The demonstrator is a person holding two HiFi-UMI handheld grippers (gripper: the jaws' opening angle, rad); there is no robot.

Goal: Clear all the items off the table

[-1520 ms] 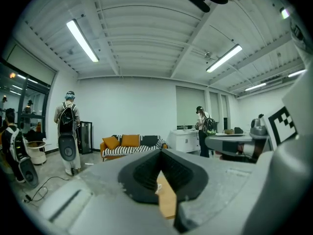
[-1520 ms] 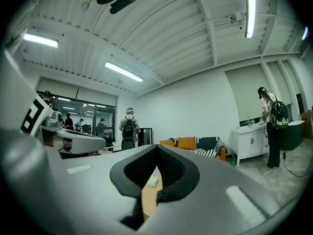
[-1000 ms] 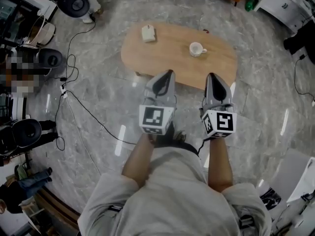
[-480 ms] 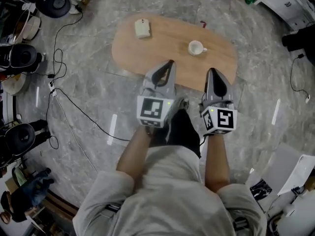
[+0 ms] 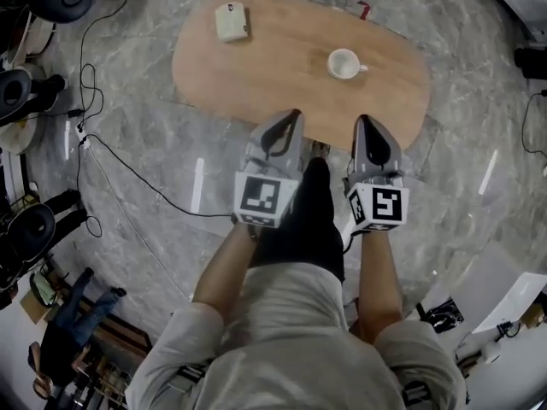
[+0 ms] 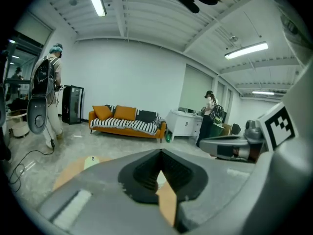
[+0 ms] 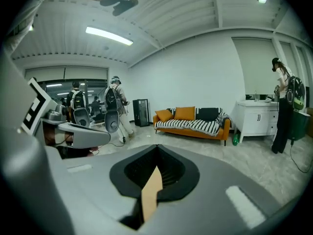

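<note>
The white cup (image 5: 344, 63) is sitting upright on the right half of your oval wooden table (image 5: 273, 79), handle pointing right. The little cream box (image 5: 231, 21) is way over at the far left end, well apart from it. Both are untouched. From the head view, your left gripper (image 5: 293, 114) and right gripper (image 5: 363, 120) are side by side with their tips over the table's near edge, the right one lined up roughly with the cup. Both sets of tongs are squeezed together at the tips with nothing between them. Cables (image 5: 128, 173) trail across the grey marble floor (image 5: 479, 126) on your left. An orange sofa (image 6: 126, 121) with striped cushions sits against the back wall.
</note>
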